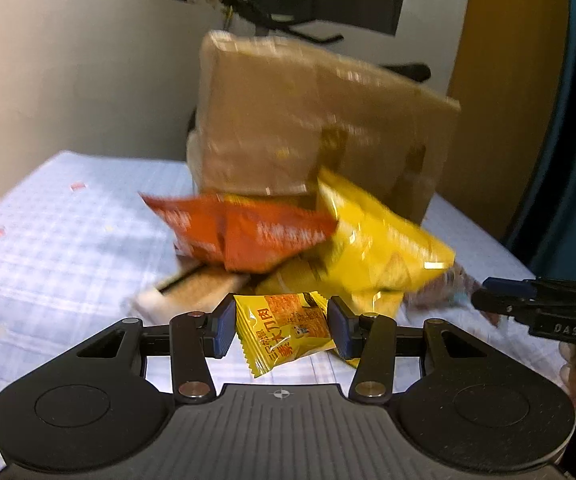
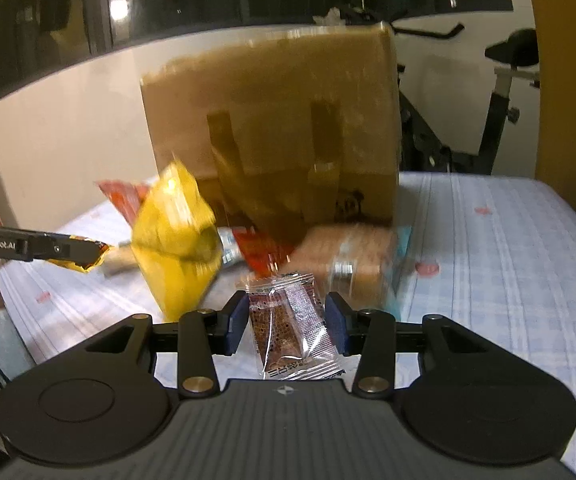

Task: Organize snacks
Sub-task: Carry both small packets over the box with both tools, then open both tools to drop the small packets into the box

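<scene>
You are at the pick-up step: each hand-held gripper carries one small packet off the pile. Your left hand-held gripper is clamped on a small yellow snack packet, and your right hand-held gripper has a clear-wrapped brown snack between its pads, apparently pinched. The rest of the snacks, an orange bag, a large yellow bag and a wrapped biscuit pack, lie heaped near the far edge of the checked surface, right against the front of the cardboard box. Next, I judge, you must lift both packets clear over the heap and into the box, whose opening the views do not show.
</scene>
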